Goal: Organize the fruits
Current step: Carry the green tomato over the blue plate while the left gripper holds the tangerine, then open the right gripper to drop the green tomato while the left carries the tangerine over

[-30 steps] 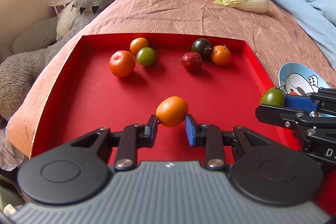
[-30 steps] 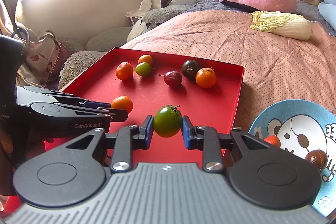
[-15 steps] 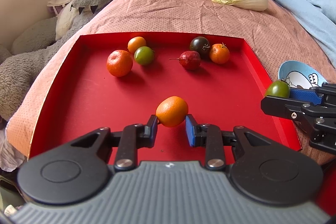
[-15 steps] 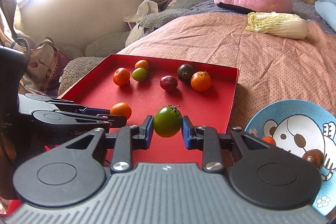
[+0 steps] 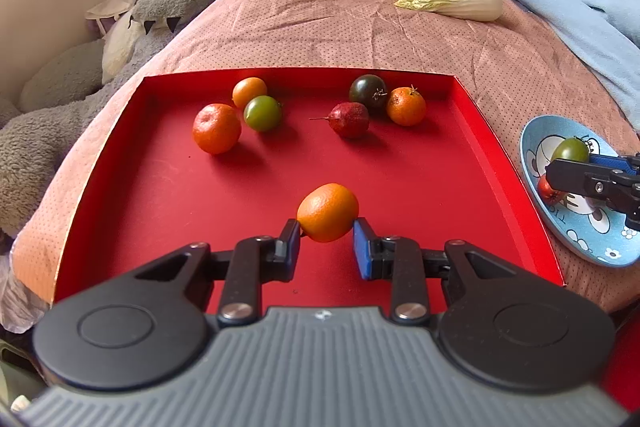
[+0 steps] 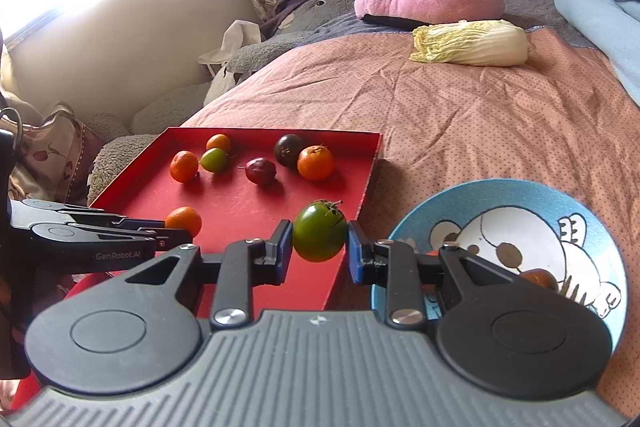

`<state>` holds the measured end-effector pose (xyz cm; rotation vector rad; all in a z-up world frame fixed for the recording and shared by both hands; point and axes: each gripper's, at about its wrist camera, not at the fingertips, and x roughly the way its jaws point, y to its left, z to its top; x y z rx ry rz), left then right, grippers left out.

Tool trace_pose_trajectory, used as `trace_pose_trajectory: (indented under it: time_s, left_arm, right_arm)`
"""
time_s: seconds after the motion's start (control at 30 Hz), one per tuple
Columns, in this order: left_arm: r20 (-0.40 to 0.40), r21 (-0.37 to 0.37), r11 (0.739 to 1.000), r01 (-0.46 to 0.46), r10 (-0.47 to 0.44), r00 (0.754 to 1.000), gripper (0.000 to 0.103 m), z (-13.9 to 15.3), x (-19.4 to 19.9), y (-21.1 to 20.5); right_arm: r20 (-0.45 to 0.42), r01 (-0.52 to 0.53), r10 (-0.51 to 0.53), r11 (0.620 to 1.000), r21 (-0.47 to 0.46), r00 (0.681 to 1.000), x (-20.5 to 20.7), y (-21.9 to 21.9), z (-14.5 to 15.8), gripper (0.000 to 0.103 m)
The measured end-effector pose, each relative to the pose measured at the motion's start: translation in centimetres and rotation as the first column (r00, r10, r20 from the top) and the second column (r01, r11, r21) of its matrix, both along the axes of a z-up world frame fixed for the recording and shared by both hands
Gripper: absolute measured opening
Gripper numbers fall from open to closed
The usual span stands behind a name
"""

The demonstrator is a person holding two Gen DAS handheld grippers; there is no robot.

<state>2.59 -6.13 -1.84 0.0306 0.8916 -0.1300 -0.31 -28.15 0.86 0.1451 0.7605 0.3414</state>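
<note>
A: Left gripper (image 5: 326,241)?
B: Clamped on orange fruit (image 5: 328,211), over red tray (image 5: 500,163).
A: Right gripper (image 6: 319,255)?
B: Clamped on green tomato (image 6: 319,235), beside blue plate (image 6: 496,193).

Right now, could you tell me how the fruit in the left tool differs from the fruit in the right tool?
The orange fruit in the left tool is orange with no stem showing; the green tomato in the right tool is green with a dried calyx. The orange fruit hangs over the red tray; the green tomato is beside the blue plate. Both are round and gripped.
</note>
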Motion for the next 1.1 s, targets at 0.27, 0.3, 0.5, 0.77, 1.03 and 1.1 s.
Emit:
trace_pose_trajectory:
  time_s: [0.27,0.3,0.5,0.77,1.03,1.1]
  left_arm:
    - [0.012,-0.005,1.000,0.022,-0.022,1.000,0.032,0.5,-0.1,-1.1]
    - [0.013,-0.006,1.000,0.025,-0.025,1.000,0.032,0.6,-0.1,-1.2]
    - [0.023,-0.009,0.999,0.044,-0.044,0.999,0.032,1.0,-0.3,-2.0]
    - [0.035,-0.008,0.997,0.075,-0.074,0.997,0.032,1.6,-0.5,-3.5]
    - [0.053,-0.010,0.991,0.131,-0.130,0.990,0.032,2.5,-0.9,-5.9]
    - [0.056,-0.010,0.989,0.146,-0.145,0.988,0.032,2.7,-1.0,-6.7]
  right_arm:
    - [-0.015,0.107,-0.107,0.994,0.014,0.994,-1.0,-4.5,-0.6,0.033]
    - [-0.015,0.119,-0.119,0.993,0.014,0.993,-1.2,-5.1,-0.7,0.033]
    - [-0.019,0.170,-0.169,0.985,0.013,0.985,-2.6,-7.4,-0.9,0.033]
    - [-0.032,0.206,-0.206,0.978,0.006,0.978,-4.4,-9.2,-1.6,0.033]
    - [-0.054,0.239,-0.240,0.971,-0.015,0.969,-5.2,-10.5,-2.8,0.033]
    - [-0.054,0.242,-0.244,0.970,-0.034,0.968,-5.2,-10.7,-3.2,0.033]
